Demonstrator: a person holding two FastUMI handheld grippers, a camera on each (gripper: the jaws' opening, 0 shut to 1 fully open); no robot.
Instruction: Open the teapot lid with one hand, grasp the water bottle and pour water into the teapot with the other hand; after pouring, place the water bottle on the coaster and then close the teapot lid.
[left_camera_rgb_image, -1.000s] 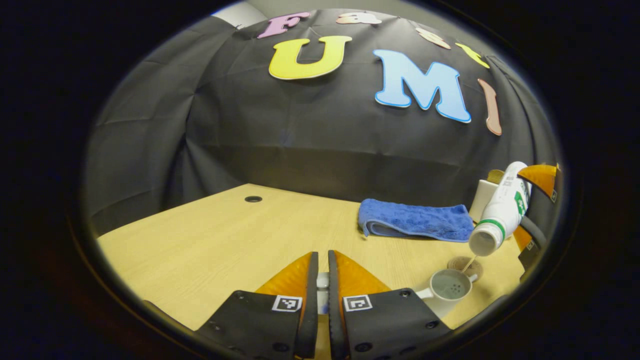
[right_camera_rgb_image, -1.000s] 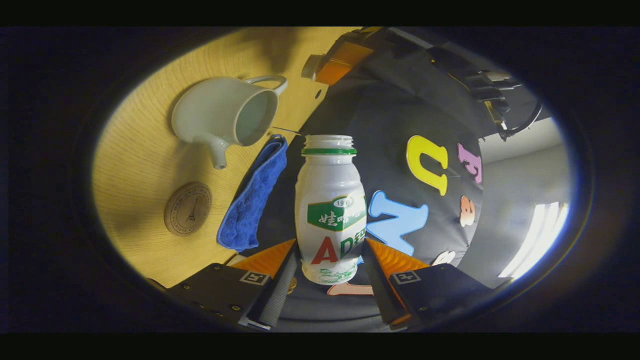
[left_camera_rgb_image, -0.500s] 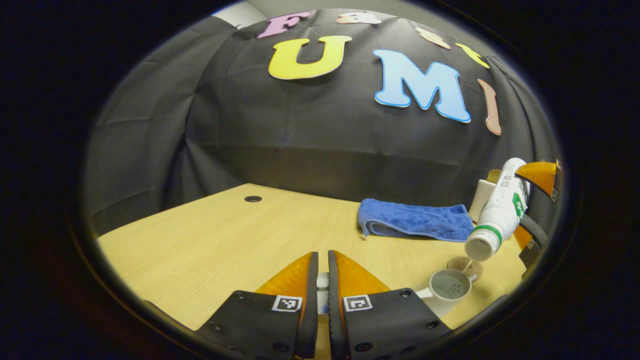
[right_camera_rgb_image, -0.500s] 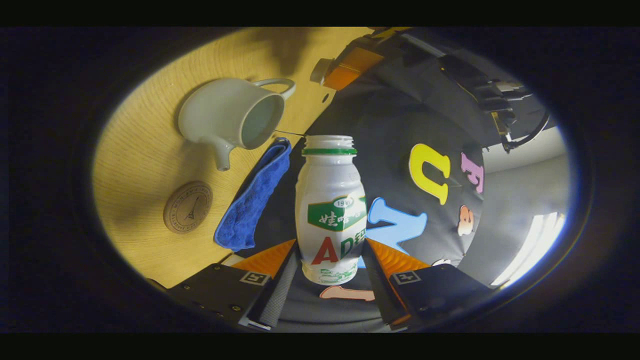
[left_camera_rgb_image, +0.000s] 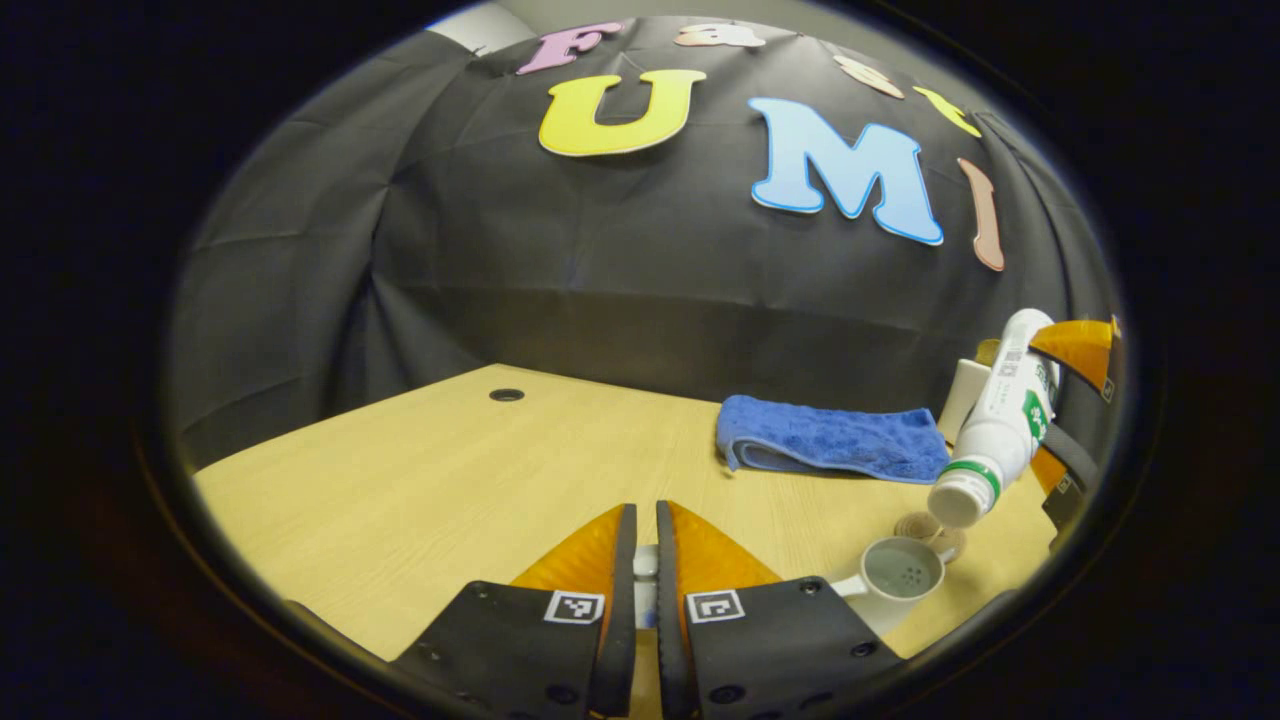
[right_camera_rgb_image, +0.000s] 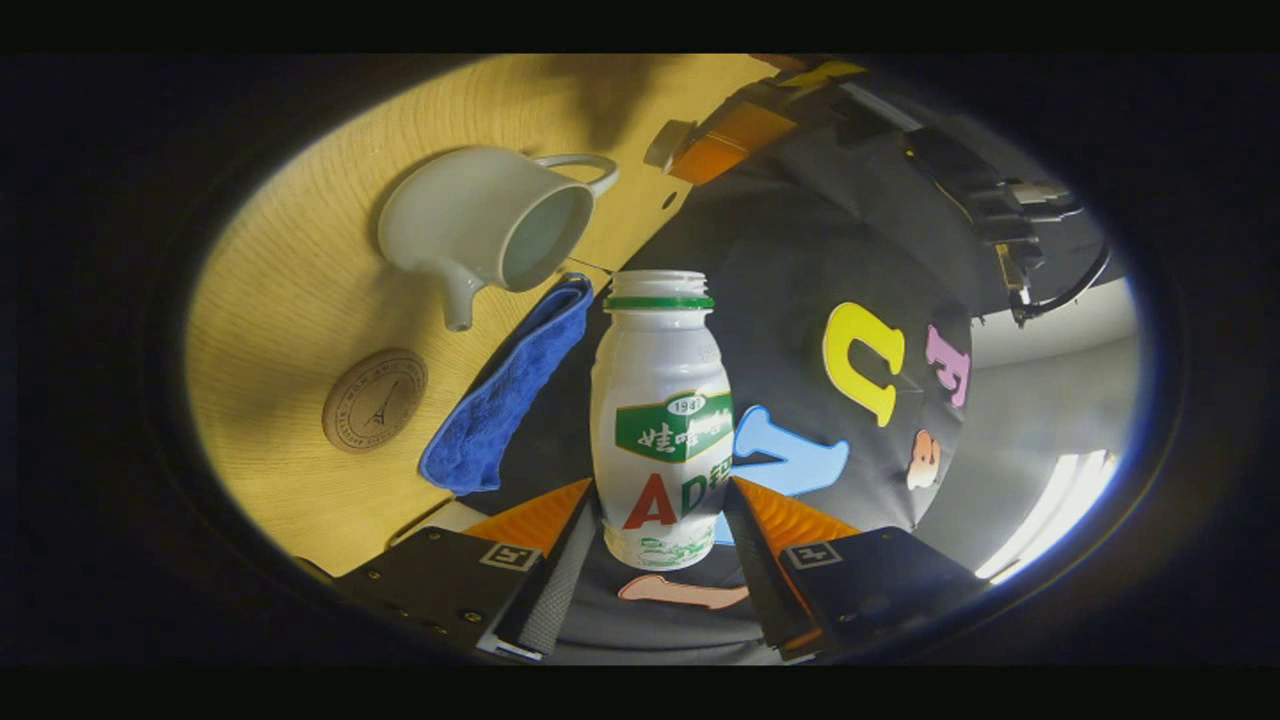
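— Since a second ago the water bottle (right_camera_rgb_image: 660, 425) has tipped lower over the teapot (right_camera_rgb_image: 480, 225), hasn't it?

— Yes. The right gripper (right_camera_rgb_image: 660, 545) clamps both fingers on its base, mouth pointing at the open pot.

— And from the left gripper view?

— The bottle (left_camera_rgb_image: 990, 430) hangs at 4 o'clock, neck down just above the teapot (left_camera_rgb_image: 895, 580). The left gripper (left_camera_rgb_image: 645, 570) is closed on the teapot lid (left_camera_rgb_image: 646, 562), barely seen between its fingers.

— The coaster?

— On the tabletop (right_camera_rgb_image: 300, 300), at 9 o'clock in the right gripper view, the coaster (right_camera_rgb_image: 375, 400) lies near the blue cloth (right_camera_rgb_image: 505, 400).
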